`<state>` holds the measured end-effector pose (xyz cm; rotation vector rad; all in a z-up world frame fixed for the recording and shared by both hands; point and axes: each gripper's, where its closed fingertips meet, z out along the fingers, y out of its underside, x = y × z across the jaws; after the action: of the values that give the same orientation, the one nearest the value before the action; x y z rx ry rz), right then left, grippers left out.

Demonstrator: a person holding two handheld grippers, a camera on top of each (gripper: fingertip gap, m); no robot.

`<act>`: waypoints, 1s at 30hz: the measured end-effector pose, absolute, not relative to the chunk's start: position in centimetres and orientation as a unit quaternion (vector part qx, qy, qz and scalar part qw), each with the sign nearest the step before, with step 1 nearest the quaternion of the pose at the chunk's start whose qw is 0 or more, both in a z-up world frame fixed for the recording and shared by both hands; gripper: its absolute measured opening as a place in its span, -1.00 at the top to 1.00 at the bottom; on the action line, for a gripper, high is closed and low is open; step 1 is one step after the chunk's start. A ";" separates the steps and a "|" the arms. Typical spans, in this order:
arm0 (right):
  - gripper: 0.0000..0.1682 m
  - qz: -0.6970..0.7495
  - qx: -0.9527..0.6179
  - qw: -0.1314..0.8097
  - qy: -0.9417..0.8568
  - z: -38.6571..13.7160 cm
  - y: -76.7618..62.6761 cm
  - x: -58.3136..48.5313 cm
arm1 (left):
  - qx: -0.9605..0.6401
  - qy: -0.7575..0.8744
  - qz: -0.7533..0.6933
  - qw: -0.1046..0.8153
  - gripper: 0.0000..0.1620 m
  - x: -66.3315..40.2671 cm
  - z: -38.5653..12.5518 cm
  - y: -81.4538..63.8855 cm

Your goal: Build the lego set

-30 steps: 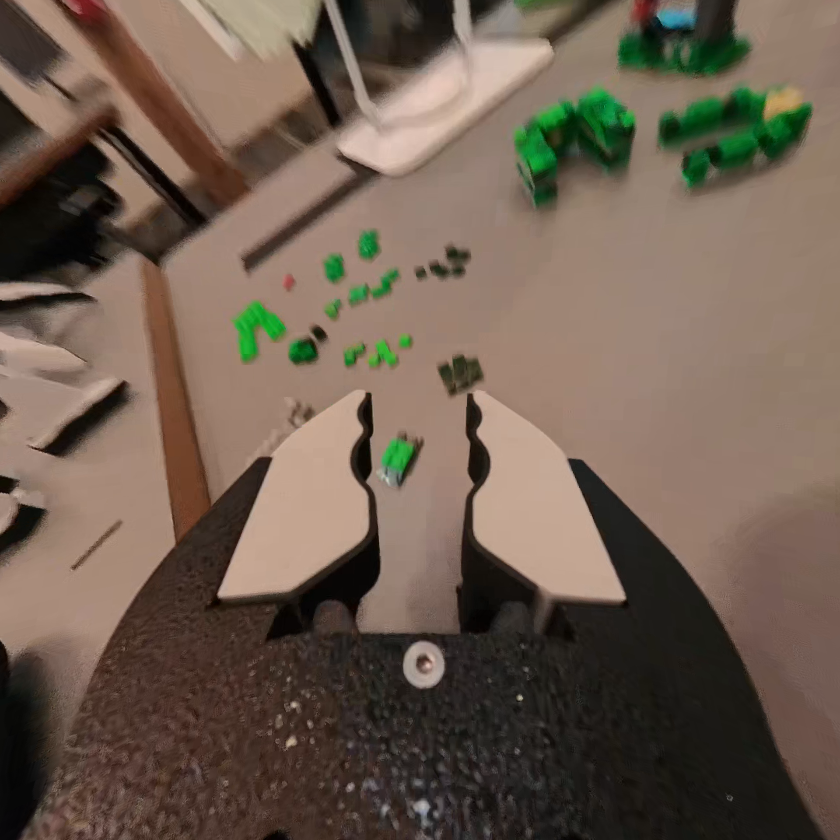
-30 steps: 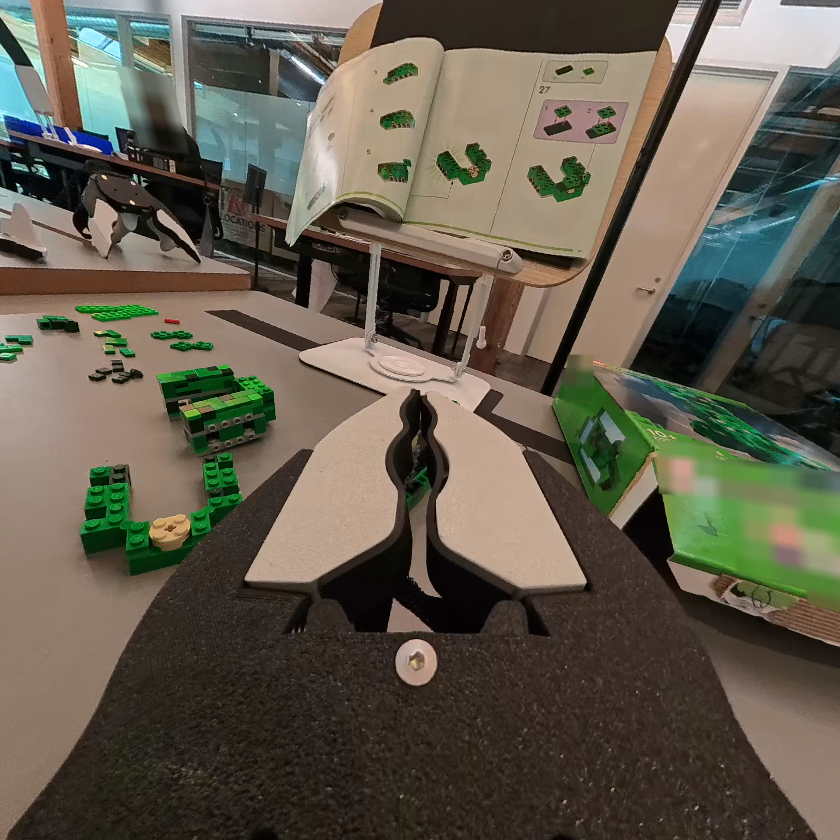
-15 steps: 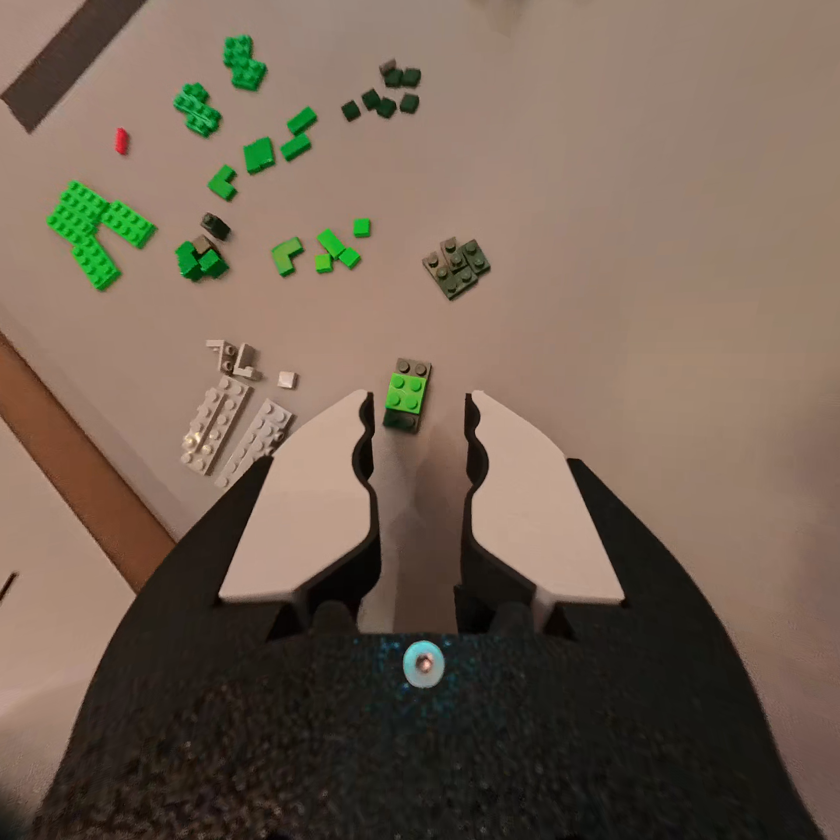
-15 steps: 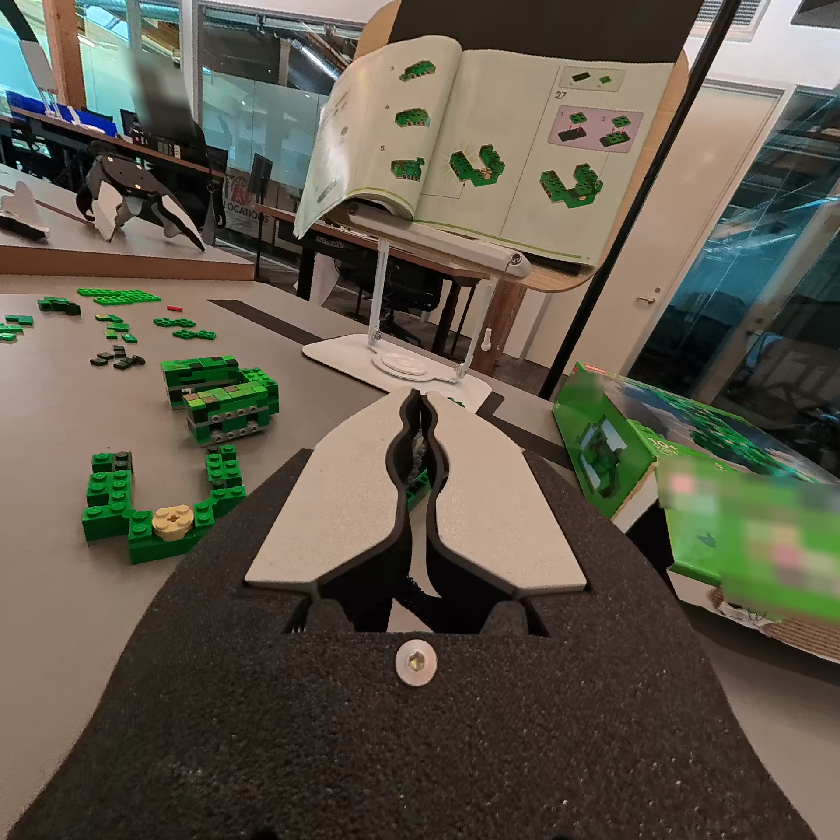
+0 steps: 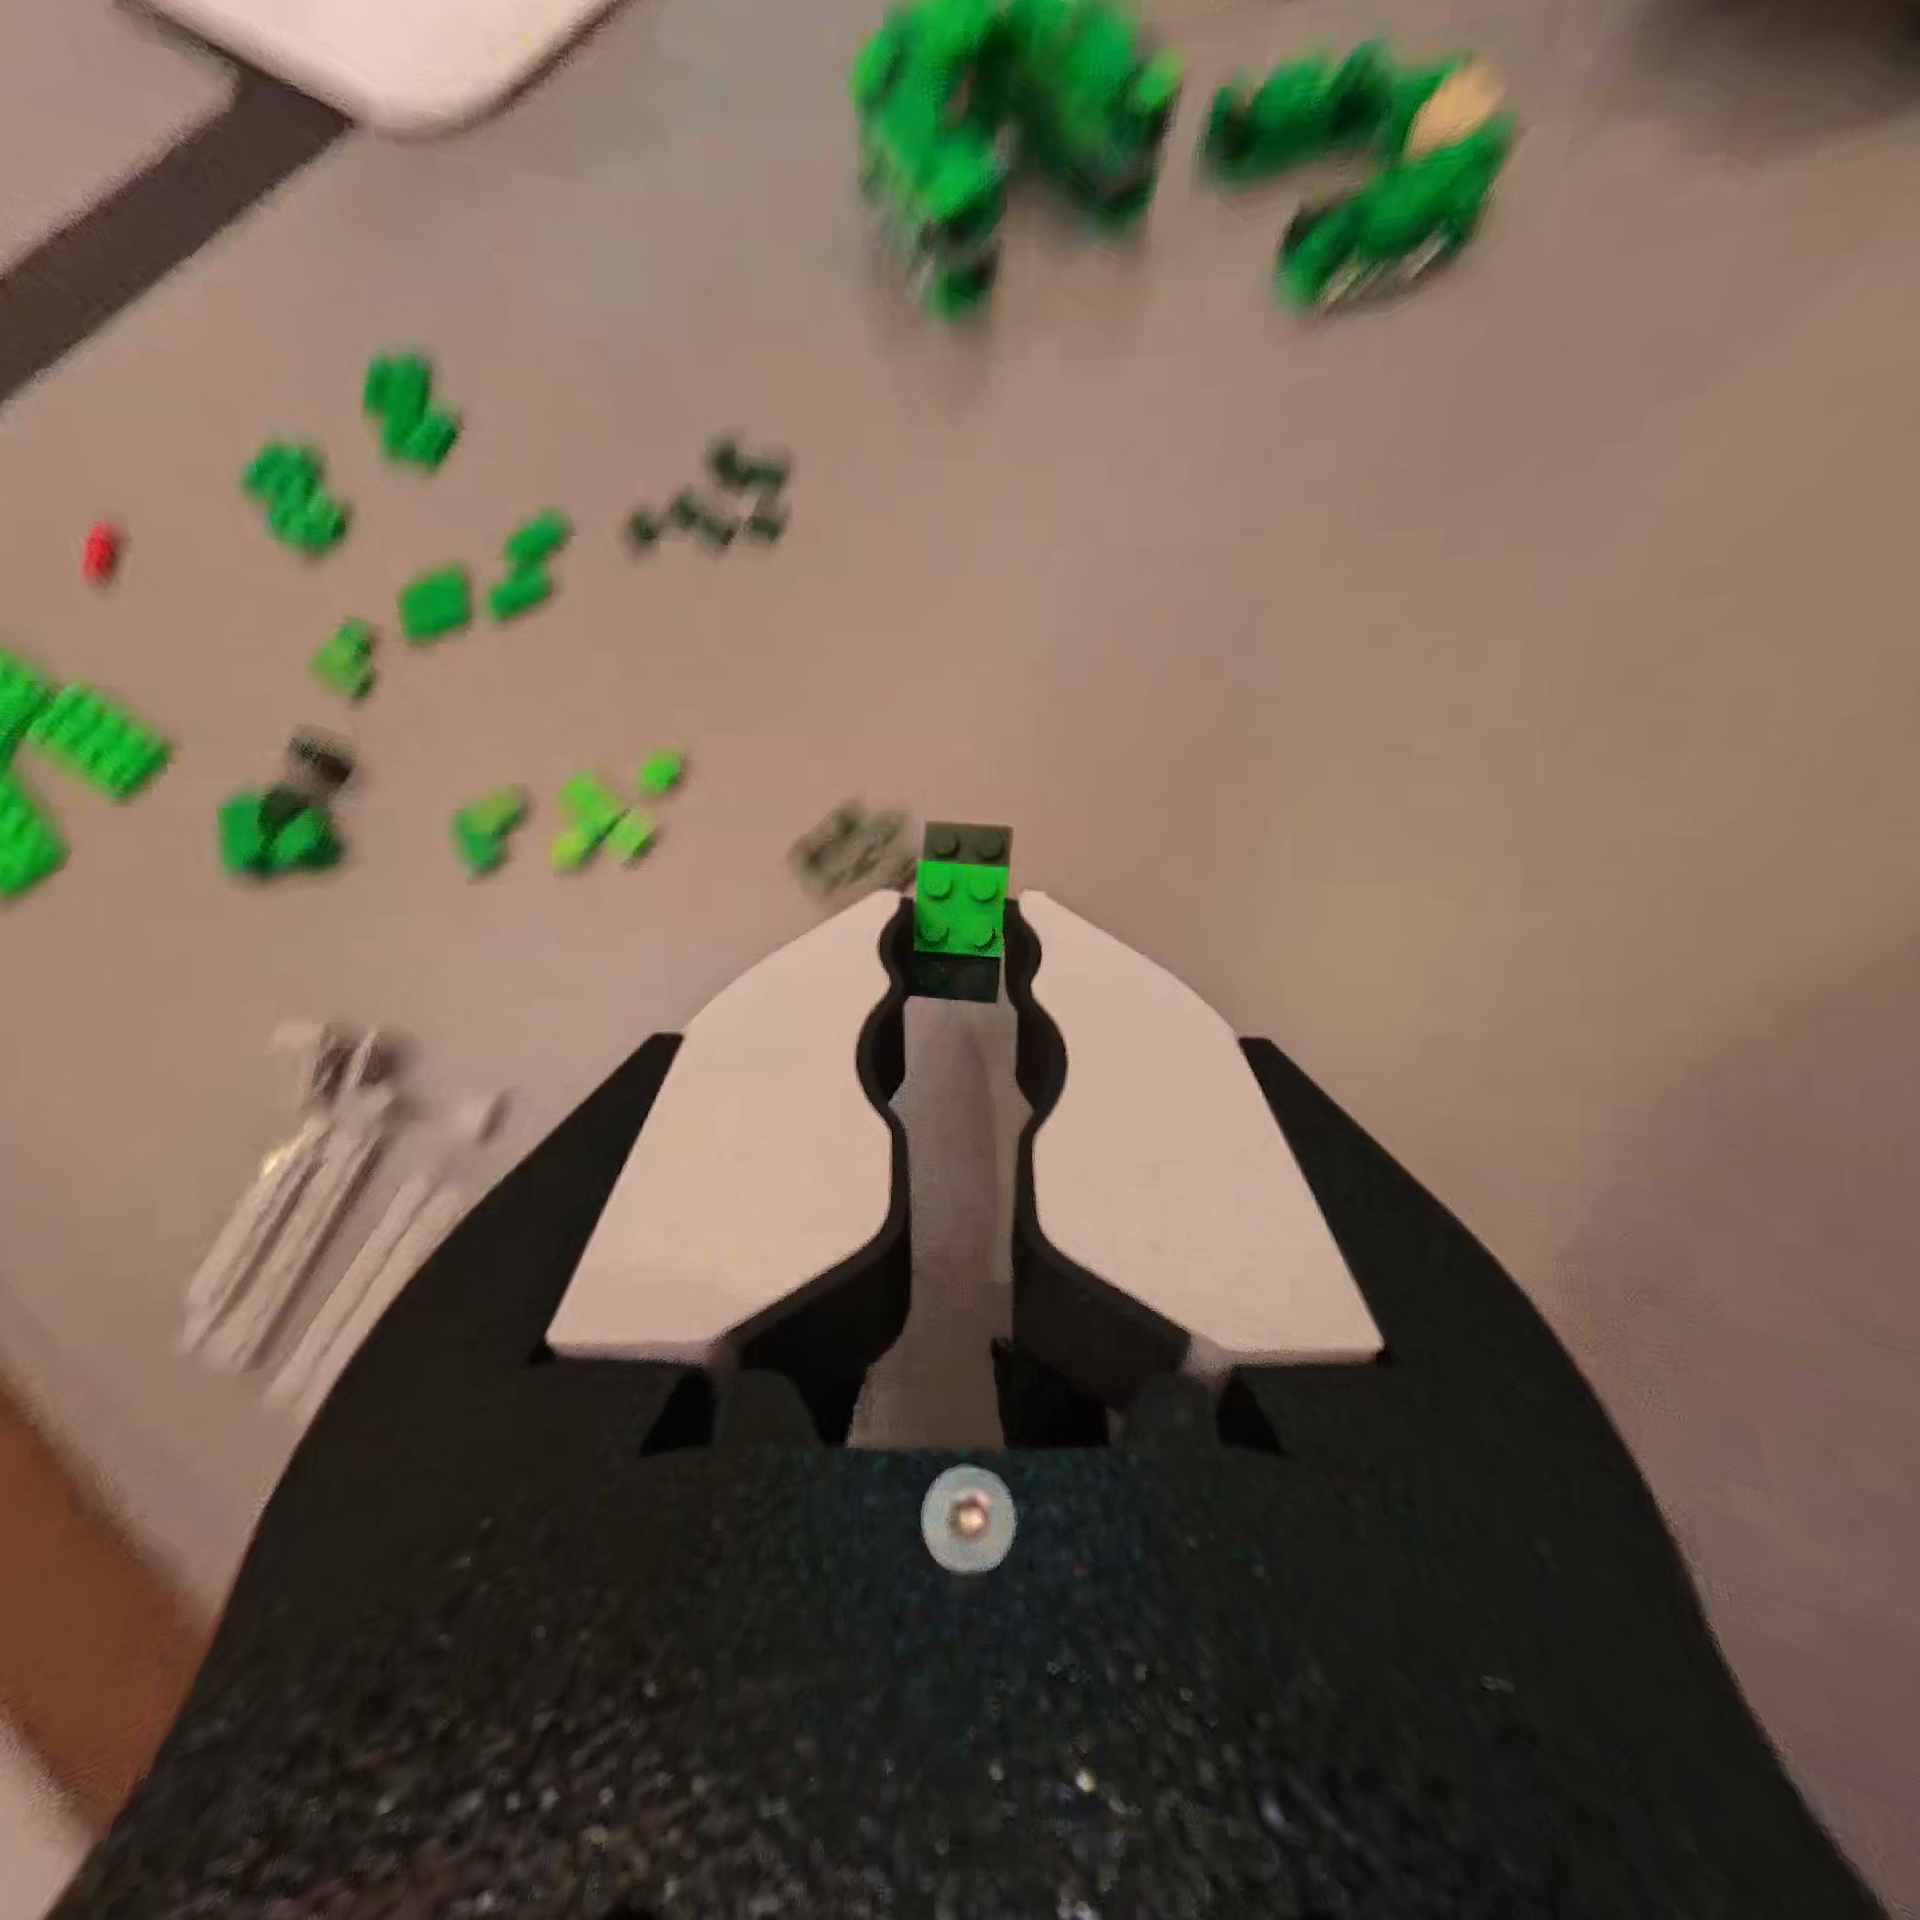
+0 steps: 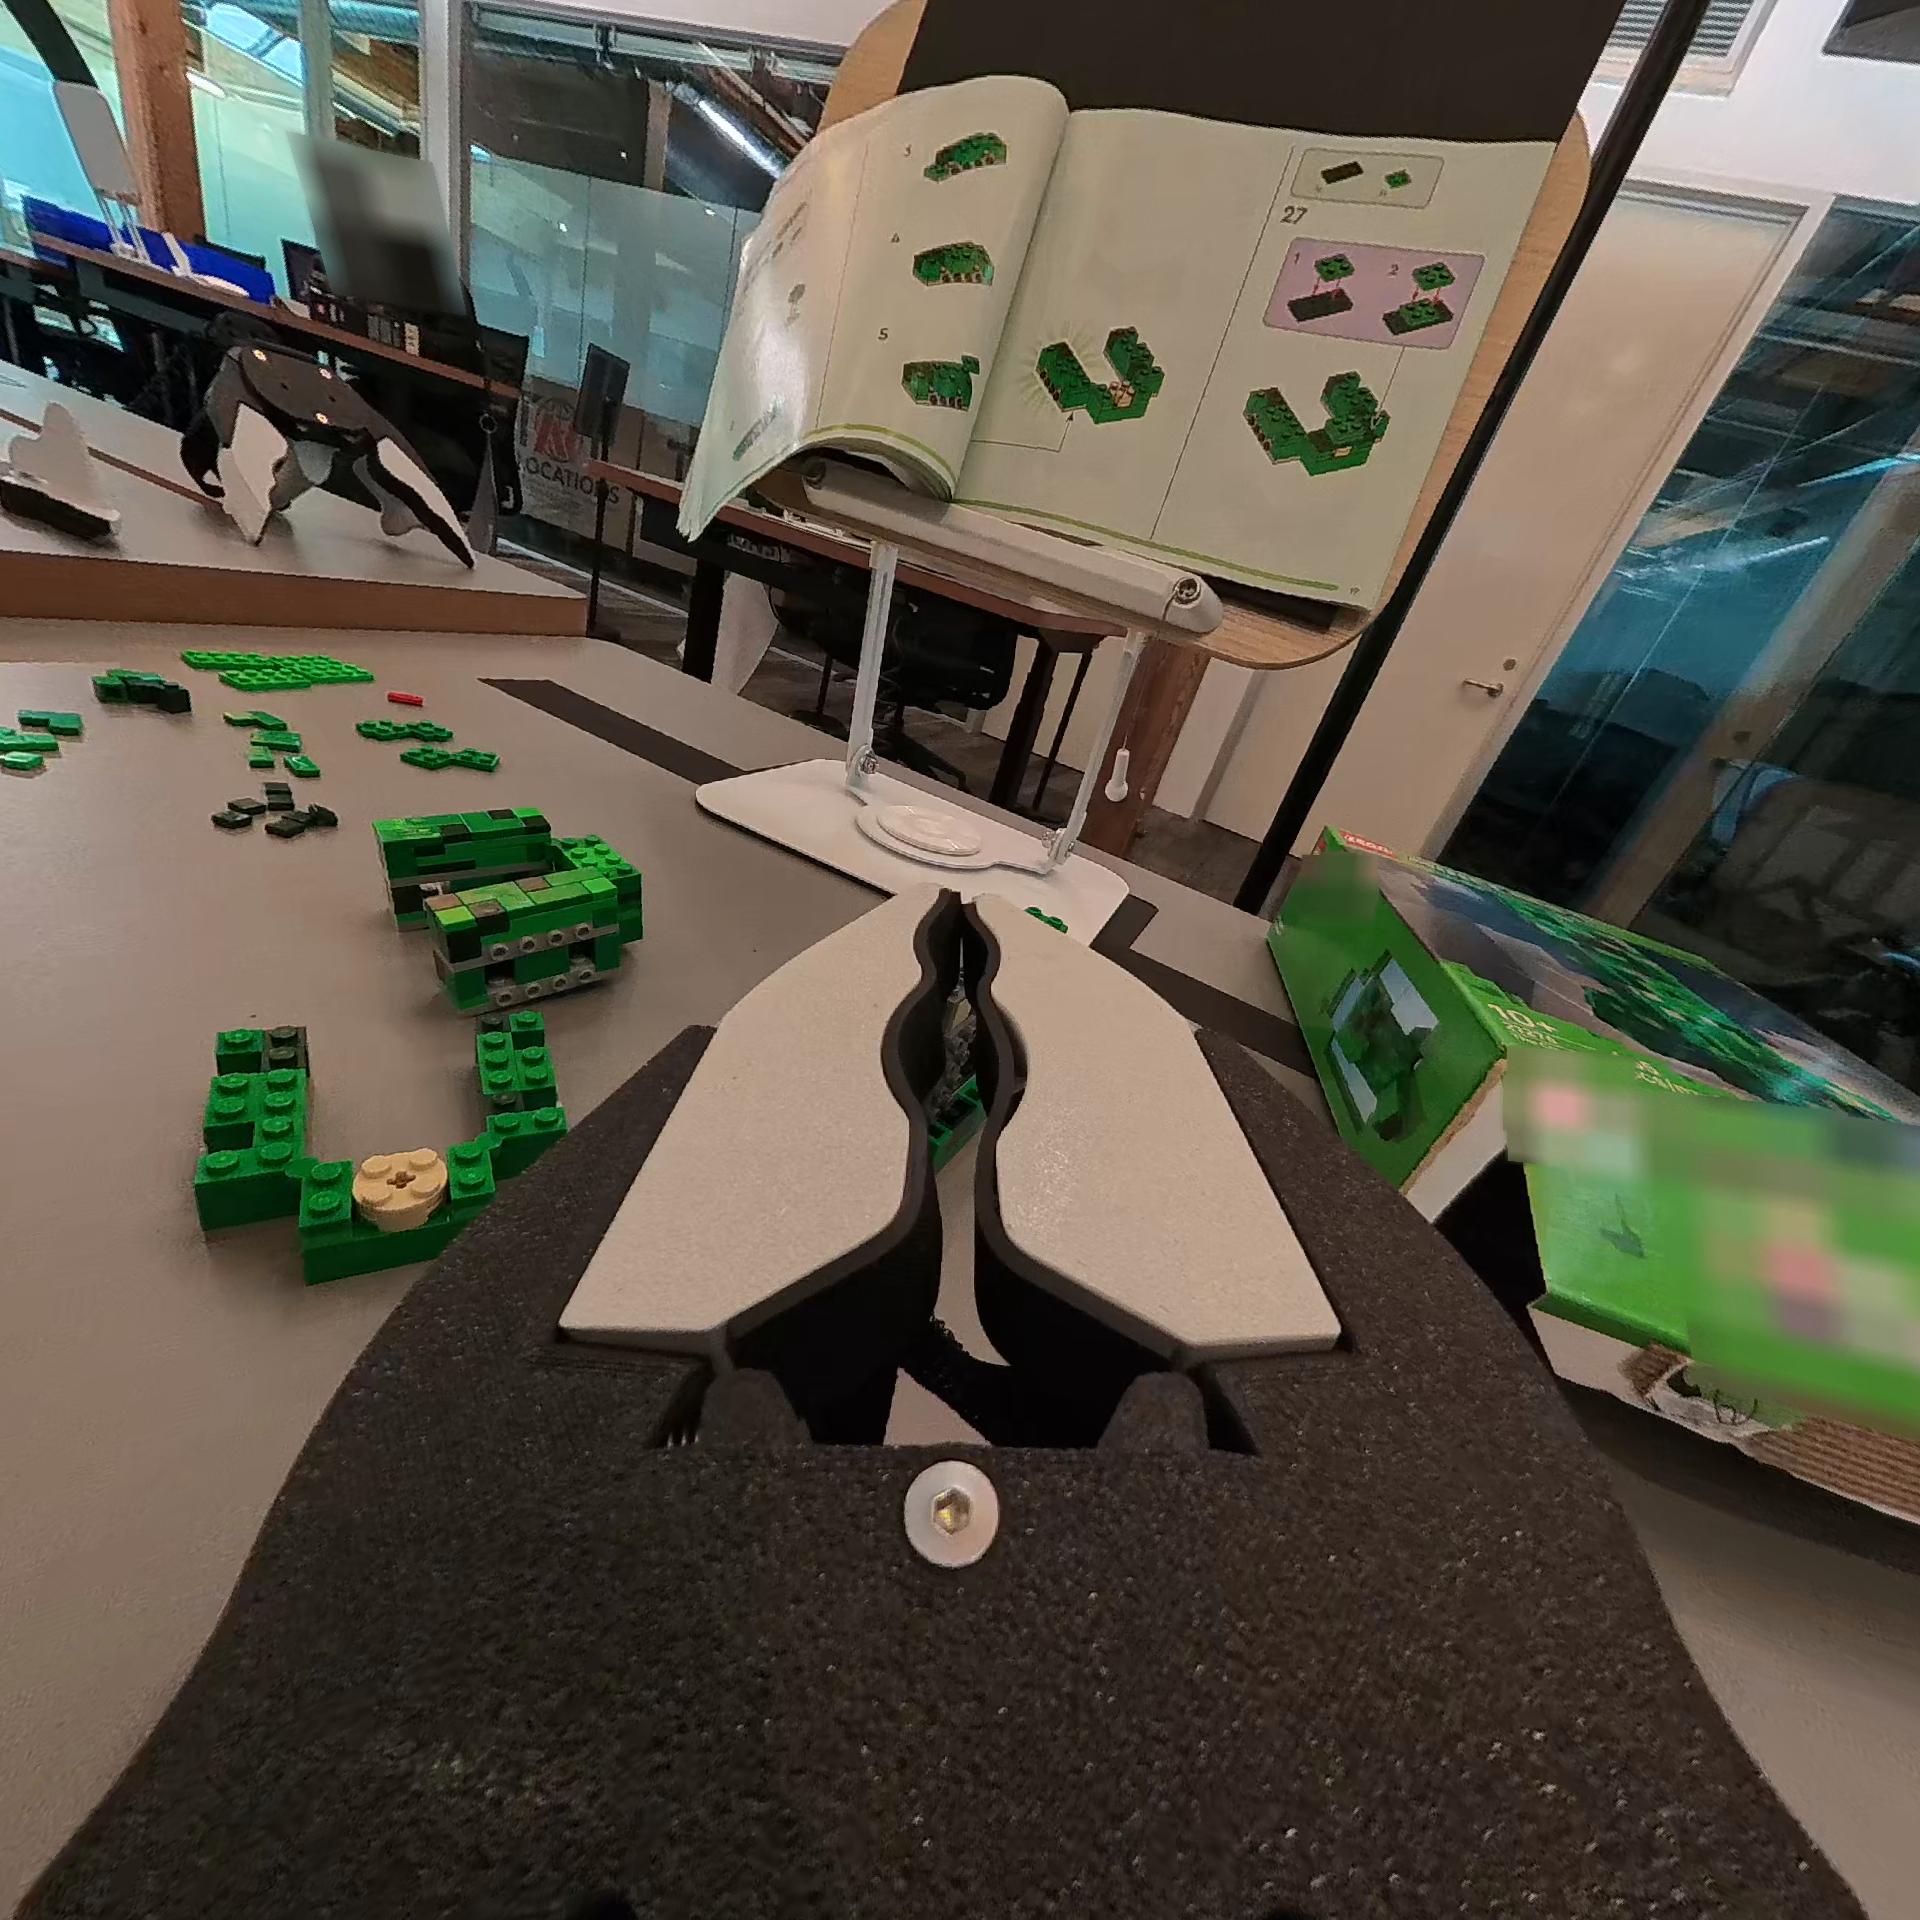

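My left gripper (image 5: 958, 935) is shut on a small lego piece (image 5: 963, 894), a bright green 2x2 on a dark green plate, and holds it above the grey table (image 5: 1455, 831). My right gripper (image 6: 958, 904) is shut; a green and grey lego piece (image 6: 956, 1112) shows in the hollow between its fingers, mostly hidden. A U-shaped green build with a tan round stud (image 6: 343, 1143) lies to the left of the right gripper, and a blocky green build (image 6: 509, 894) lies behind it. Both show blurred in the left wrist view, the U-shaped build (image 5: 1371, 177) and the blocky build (image 5: 987, 156).
Loose green pieces (image 5: 436, 603), dark tiles (image 5: 717, 509) and grey plates (image 5: 312, 1195) are spread at the left. An open instruction book on a white stand (image 6: 1122, 312) stands at the back. The green set box (image 6: 1558, 1039) sits right. Another gripper (image 6: 312, 436) rests on a far table. Across from one pair of fingers to the other is roughly 35 cm.
My left gripper came down over the small green piece, shut on it and lifted it; the view has swung up toward the builds. The right gripper stayed shut and barely moved.
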<state>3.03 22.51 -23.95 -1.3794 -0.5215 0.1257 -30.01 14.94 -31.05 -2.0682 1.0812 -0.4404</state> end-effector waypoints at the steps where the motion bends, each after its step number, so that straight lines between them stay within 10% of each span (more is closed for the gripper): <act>1: 1.00 0.057 -0.629 0.738 -0.238 -24.0 22.5 3.0 | -0.793 0.429 -0.195 0.385 0.80 -27.6 -30.3 14.2; 14: 1.00 0.072 -0.627 0.740 -0.235 -23.8 22.4 3.1 | -0.748 0.566 -0.186 0.292 0.80 -13.0 -34.3 8.7; 21: 1.00 0.072 -0.628 0.737 -0.240 -23.9 22.4 3.0 | -0.760 0.549 -0.192 0.291 0.41 -13.9 -34.1 8.3; 30: 1.00 0.073 -0.629 0.740 -0.229 -23.8 22.7 3.1 | -0.806 0.463 -0.061 0.364 0.46 -27.8 -31.6 11.0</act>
<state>3.08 22.65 -23.78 -1.3791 -0.5031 0.1611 -27.80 10.98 -31.57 -2.0722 1.1918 -0.1580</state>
